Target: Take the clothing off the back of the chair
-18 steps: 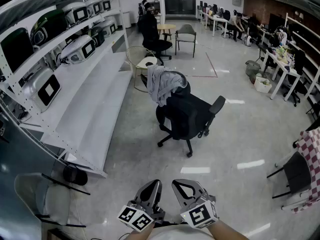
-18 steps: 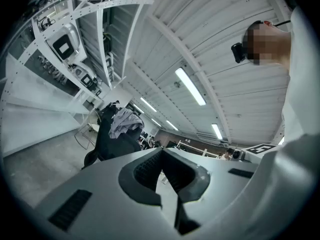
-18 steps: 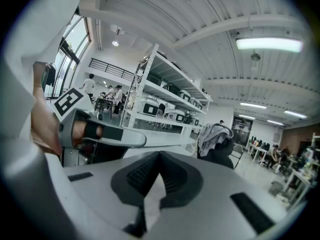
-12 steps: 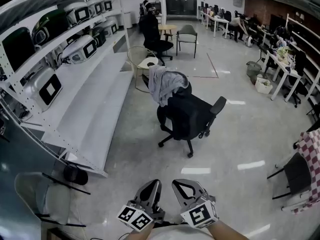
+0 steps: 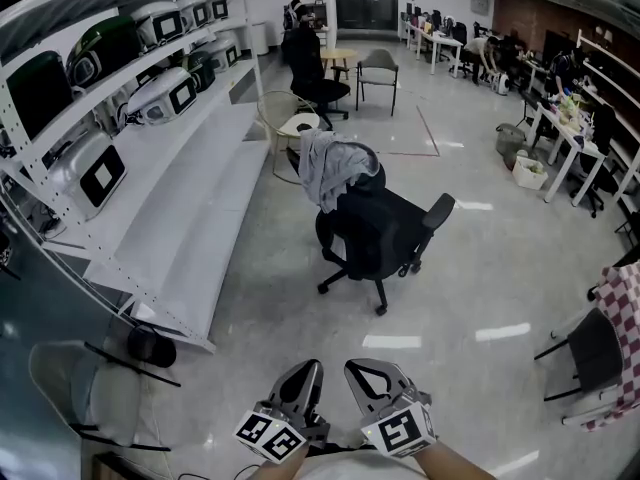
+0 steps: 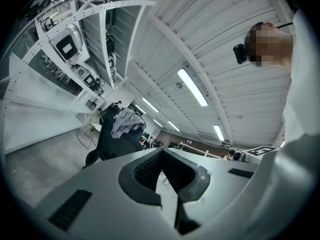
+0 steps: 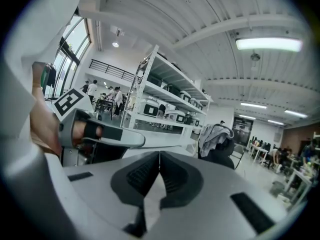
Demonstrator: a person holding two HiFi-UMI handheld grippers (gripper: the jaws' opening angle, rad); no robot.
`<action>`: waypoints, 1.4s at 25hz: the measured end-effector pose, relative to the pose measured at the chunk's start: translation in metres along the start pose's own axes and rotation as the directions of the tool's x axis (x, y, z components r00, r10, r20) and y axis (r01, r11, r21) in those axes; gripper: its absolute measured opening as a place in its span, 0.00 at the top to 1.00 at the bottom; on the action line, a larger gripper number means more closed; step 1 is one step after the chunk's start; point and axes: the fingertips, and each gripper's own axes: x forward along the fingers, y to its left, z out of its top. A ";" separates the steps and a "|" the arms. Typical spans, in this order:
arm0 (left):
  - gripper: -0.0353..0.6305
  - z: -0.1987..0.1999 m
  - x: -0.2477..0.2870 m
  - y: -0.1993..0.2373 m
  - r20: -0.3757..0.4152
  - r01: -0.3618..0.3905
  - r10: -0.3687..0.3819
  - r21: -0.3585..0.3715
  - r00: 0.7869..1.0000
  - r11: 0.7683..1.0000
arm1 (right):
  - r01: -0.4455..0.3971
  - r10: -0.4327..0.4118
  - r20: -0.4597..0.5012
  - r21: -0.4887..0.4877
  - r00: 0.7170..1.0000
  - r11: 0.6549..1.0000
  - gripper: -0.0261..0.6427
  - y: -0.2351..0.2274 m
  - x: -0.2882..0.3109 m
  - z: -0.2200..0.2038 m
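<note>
A grey piece of clothing (image 5: 328, 167) hangs over the back of a black office chair (image 5: 380, 236) in the middle of the floor. It shows again, small, as the grey clothing (image 6: 127, 122) in the left gripper view and the grey clothing (image 7: 216, 135) in the right gripper view. My left gripper (image 5: 310, 366) and right gripper (image 5: 354, 369) are held side by side at the bottom of the head view, well short of the chair. Both are shut with their jaw tips together and nothing between them.
Long white shelves (image 5: 180, 168) with machines run along the left. A folding chair (image 5: 85, 393) stands at bottom left, a checked cloth on a chair (image 5: 625, 313) at right. More chairs, a round table (image 5: 333, 56) and desks with people lie beyond.
The view has crept slightly towards the chair. Both grippers keep their place and stay shut.
</note>
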 end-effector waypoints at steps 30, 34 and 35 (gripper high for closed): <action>0.93 -0.025 0.058 -0.015 0.065 -0.150 0.149 0.011 0.987 0.989 | -0.112 0.111 0.065 0.018 0.992 0.994 0.94 -0.070 -0.019 -0.033; 0.93 -0.022 0.076 0.006 0.050 -0.122 0.122 -0.006 0.991 0.992 | -0.093 0.092 0.055 0.019 0.994 0.995 0.94 -0.079 0.003 -0.032; 0.93 -0.019 0.082 0.010 0.045 -0.111 0.111 -0.010 0.993 0.994 | -0.088 0.087 0.049 0.022 0.995 0.996 0.94 -0.082 0.010 -0.031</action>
